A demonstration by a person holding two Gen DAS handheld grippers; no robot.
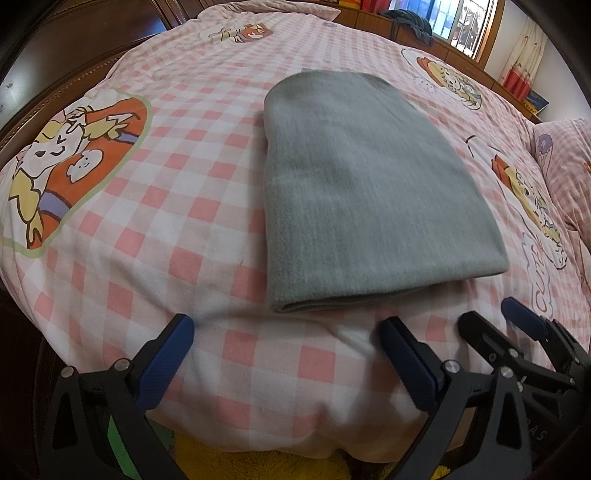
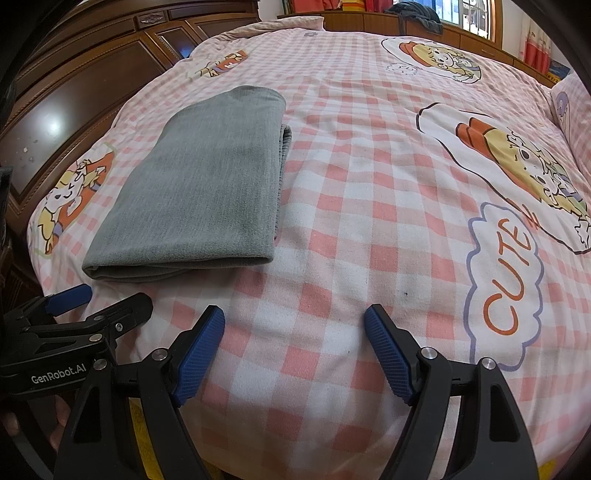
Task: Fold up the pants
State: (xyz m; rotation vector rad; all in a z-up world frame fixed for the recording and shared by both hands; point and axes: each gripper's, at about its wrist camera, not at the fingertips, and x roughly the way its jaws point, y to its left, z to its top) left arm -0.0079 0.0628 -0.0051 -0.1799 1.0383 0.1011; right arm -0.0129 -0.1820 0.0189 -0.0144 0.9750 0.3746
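- Both hand-held grippers hang over the near edge of the bed with nothing between their blue pads: the left hand-held gripper (image 1: 286, 332) has its jaws spread wide over bare sheet, and the right hand-held gripper (image 2: 294, 325) likewise stands apart, gripping nothing.
- Grey pants (image 1: 365, 199) lie folded into a compact, flat rectangle on the bed, the thick fold edge turned toward the grippers — just beyond the left one's fingertips, and up and to the left of the right one's.
- Neither gripper touches the pants; a strip of sheet shows between the fold and the pads.
- In the right wrist view the left gripper's black body sits at the lower left, just beside the pants' near corner.
- Under everything is a pink-and-white checked bedsheet (image 2: 369, 206) printed with cartoon figures and the word "CUTE".
- Farther out — a dark wooden wardrobe (image 2: 85, 92) along the left side, a wooden headboard and a window (image 1: 469, 26) with curtains behind.
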